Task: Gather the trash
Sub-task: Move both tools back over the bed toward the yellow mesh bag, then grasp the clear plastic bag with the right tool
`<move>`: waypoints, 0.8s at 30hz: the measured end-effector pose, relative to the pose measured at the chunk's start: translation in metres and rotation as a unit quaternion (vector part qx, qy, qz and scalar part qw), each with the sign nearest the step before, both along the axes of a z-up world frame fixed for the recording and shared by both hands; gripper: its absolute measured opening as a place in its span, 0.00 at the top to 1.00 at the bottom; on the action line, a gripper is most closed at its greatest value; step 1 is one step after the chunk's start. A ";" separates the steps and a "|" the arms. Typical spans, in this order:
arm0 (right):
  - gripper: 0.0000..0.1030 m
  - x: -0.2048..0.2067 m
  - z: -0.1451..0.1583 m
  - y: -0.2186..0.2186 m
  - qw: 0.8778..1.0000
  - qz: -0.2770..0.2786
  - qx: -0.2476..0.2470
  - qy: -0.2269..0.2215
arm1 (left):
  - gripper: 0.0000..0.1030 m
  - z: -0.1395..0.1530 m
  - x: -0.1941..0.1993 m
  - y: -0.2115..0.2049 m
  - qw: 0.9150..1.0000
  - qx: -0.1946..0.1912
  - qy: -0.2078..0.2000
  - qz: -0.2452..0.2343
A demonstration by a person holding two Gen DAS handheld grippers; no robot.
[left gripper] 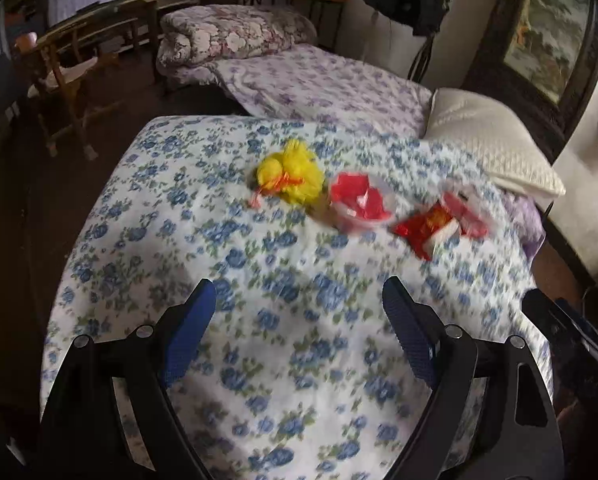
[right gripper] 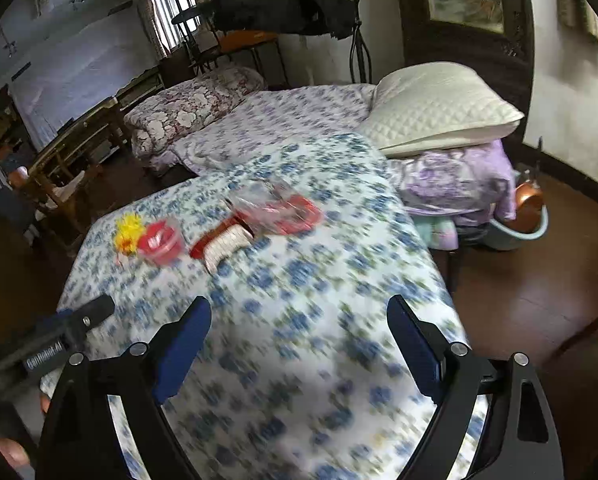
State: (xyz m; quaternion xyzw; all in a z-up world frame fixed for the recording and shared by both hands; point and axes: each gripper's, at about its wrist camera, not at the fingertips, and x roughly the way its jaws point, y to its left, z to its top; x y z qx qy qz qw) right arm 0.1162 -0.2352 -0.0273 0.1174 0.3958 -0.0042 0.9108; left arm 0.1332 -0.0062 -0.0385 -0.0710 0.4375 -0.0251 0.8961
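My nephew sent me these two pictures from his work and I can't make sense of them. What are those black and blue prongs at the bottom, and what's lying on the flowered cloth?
There is no robot here: a person holds a hand tool with two fingers in each hand. Each tool carries a wide-angle camera looking along its fingers, so you get one picture per hand. The left gripper and right gripper both stand open and hold nothing. On the flowered cloth lie a yellow fluffy toy, a small clear cup with red scraps, a red wrapper and a clear bag with red inside. Both pictures are motion-blurred.
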 end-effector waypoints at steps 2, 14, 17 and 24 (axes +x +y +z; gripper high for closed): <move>0.15 0.011 0.004 0.004 1.000 -0.001 -0.004 -0.007 | 0.20 -0.001 0.005 -0.005 1.000 0.003 0.000 -0.008; 0.15 0.101 -0.011 0.035 0.998 0.009 -0.057 0.017 | 0.20 0.000 0.016 0.013 1.000 -0.007 0.001 0.021; 0.37 0.111 -0.027 0.036 0.996 0.021 -0.063 0.054 | 0.20 -0.003 0.017 0.012 1.000 0.002 0.003 0.019; 0.84 0.068 0.003 0.034 0.999 0.047 -0.004 0.009 | 0.20 -0.008 0.020 0.014 1.000 -0.015 0.015 0.018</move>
